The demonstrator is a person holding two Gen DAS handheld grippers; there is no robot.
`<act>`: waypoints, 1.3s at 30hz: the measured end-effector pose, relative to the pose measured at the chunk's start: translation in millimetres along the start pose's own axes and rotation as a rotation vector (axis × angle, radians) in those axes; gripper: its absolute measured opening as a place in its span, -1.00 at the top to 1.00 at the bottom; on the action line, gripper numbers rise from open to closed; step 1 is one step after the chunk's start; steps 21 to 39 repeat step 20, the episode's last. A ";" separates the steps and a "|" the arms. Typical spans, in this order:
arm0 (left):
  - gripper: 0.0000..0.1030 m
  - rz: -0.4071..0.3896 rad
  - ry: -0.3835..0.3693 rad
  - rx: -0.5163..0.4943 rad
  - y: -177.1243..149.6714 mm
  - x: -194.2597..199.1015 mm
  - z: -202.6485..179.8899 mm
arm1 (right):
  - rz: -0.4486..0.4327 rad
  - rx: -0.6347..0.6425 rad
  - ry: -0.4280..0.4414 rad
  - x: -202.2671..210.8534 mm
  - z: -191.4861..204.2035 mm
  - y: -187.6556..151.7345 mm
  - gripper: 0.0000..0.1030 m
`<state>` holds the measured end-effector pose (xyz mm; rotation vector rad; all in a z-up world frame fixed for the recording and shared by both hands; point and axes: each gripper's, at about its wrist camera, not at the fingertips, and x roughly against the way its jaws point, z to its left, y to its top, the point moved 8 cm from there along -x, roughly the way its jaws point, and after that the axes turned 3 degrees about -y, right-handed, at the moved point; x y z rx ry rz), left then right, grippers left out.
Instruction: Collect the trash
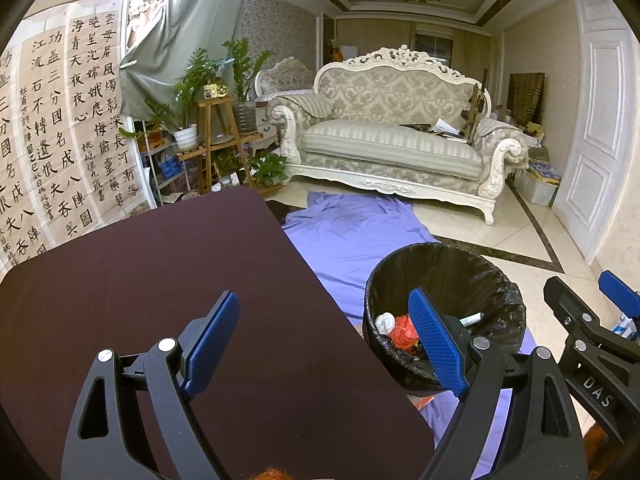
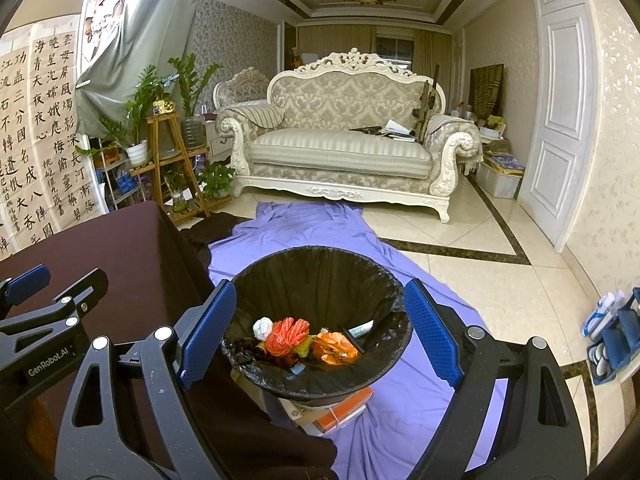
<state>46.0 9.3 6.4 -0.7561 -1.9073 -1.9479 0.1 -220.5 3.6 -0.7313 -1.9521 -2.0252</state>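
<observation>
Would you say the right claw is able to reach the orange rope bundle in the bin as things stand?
Probably yes: the right claw is open and empty above the bin, and the orange rope bundle lies uncovered on top.

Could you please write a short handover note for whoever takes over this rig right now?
Left gripper: open, empty, above the edge of the dark table.
Right gripper: open, empty, above the trash bin.
The bin, lined with a black bag, stands on the purple sheet beside the table. Inside: a white wad, orange-red cord, an orange wrapper and other scraps.
Done: several items binned.
Left: the visible tabletop shows no trash; something orange at the left view's bottom edge needs checking.
</observation>
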 end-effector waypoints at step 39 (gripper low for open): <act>-0.65 0.032 0.020 0.023 -3.8 -10.0 20.1 | 0.022 0.032 0.028 6.1 8.7 -5.5 -0.63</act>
